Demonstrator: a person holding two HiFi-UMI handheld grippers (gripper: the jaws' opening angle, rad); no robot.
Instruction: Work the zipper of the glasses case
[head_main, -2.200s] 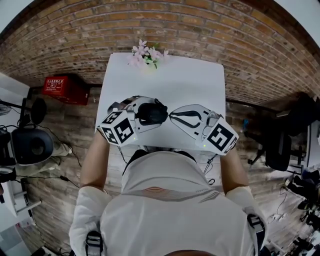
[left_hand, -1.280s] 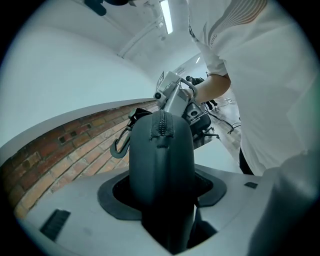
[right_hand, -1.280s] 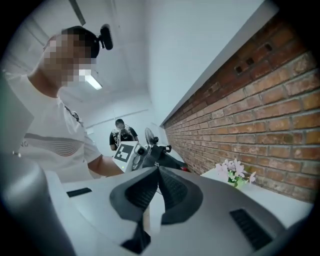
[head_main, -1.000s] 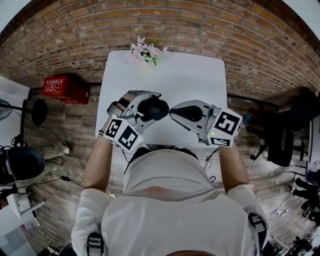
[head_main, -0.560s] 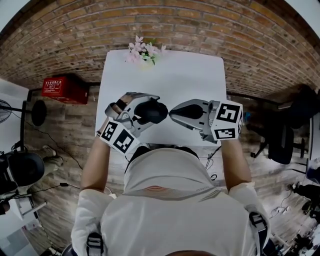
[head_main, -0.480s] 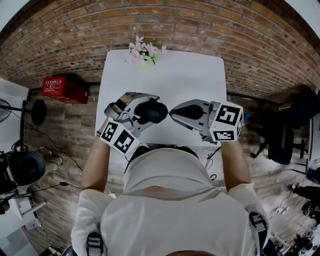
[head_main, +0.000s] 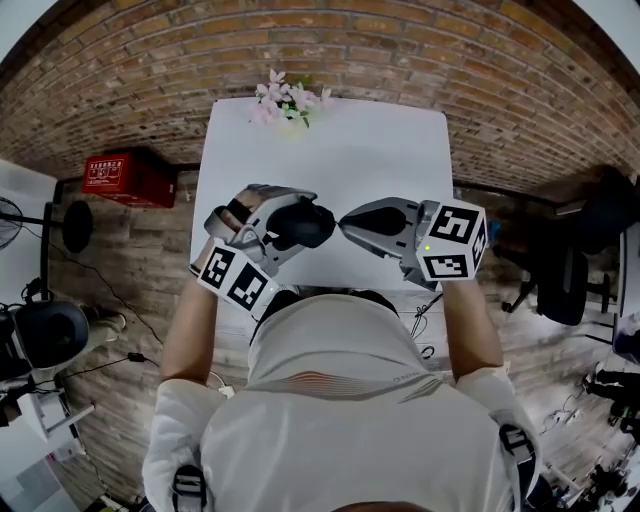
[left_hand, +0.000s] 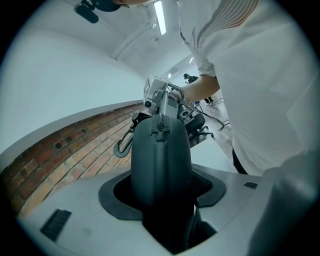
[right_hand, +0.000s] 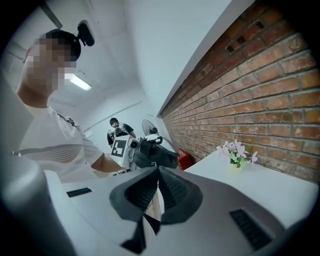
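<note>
The black glasses case (head_main: 298, 228) hangs above the white table (head_main: 330, 160), and my left gripper (head_main: 305, 222) is shut on its body. In the left gripper view the case (left_hand: 160, 160) stands between the left gripper's (left_hand: 161, 186) pads. Its zipper (left_hand: 160, 122) runs over the top and a carabiner (left_hand: 122, 146) hangs at its left. My right gripper (head_main: 343, 222) is shut with its tips at the case's right end, on the zipper pull. In the right gripper view the closed right gripper (right_hand: 157, 169) touches the case (right_hand: 152, 154); the pull itself is hidden.
A small pot of pink flowers (head_main: 288, 104) stands at the table's far edge. A brick wall (head_main: 400, 50) rises behind it. A red box (head_main: 125, 178) lies on the floor at the left, and a dark office chair (head_main: 560, 285) stands at the right.
The right gripper has rolled about its own line, turning its marker cube. Both grippers have kept their places, with the case still between them.
</note>
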